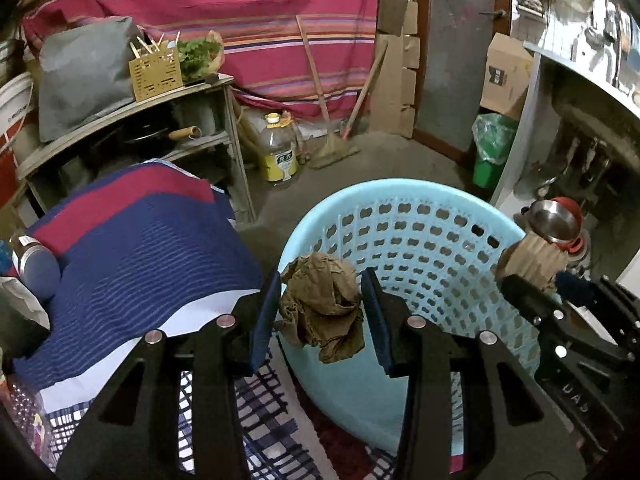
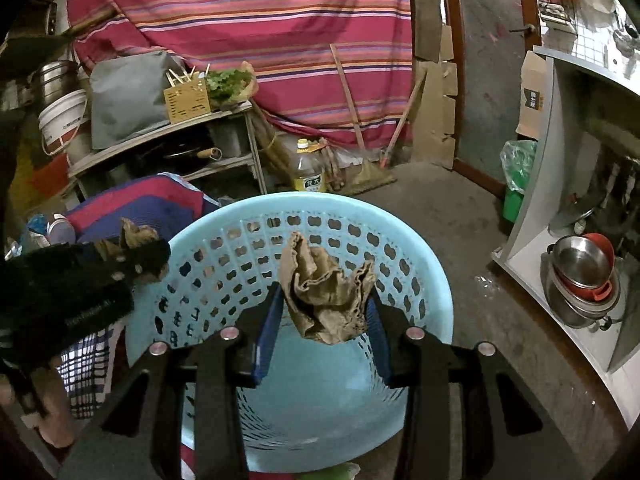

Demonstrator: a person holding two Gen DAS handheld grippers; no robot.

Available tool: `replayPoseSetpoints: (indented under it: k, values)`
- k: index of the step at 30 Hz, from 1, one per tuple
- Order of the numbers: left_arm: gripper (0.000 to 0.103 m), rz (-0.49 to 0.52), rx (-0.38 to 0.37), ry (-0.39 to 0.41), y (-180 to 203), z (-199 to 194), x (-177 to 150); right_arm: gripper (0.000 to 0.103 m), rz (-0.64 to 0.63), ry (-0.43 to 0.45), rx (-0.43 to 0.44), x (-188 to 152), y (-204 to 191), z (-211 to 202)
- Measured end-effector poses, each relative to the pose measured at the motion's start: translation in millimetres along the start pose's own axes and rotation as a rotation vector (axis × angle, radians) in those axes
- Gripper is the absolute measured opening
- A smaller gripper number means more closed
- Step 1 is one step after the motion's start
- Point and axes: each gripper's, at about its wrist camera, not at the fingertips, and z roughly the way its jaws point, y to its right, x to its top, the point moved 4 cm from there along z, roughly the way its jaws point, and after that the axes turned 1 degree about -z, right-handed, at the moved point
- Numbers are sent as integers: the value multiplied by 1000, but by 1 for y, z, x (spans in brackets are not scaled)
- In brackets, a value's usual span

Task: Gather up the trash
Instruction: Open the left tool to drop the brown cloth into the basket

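Observation:
A light blue perforated basket (image 1: pixel 420 240) stands on the floor below both grippers; it also shows in the right wrist view (image 2: pixel 248 248). My left gripper (image 1: pixel 322 308) is shut on a crumpled brown paper wad (image 1: pixel 322 304) held over the basket's near left rim. My right gripper (image 2: pixel 326 308) is shut on a second crumpled brown paper wad (image 2: pixel 324 296) held above the basket's inside. The right gripper with its paper (image 1: pixel 532 260) shows at the right of the left wrist view. The left gripper (image 2: pixel 132 256) shows at the left of the right wrist view.
A bed with a blue and red striped cover (image 1: pixel 132 240) lies left of the basket. A wooden shelf (image 1: pixel 132 108), an oil bottle (image 1: pixel 278 152) and a broom (image 1: pixel 332 148) stand behind. A green bin (image 1: pixel 490 156) and a counter with metal bowls (image 2: pixel 580 276) are right.

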Motion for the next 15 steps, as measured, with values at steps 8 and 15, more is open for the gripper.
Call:
replayPoseSetpoints:
  k: [8,15]
  values:
    - [66,-5,-3,32,2,-8,3,40,17,-15,-35,-5,4,-1]
    - [81,-81,23,73,-24,-23,8,41,16,-12,-63,-3,0,-2]
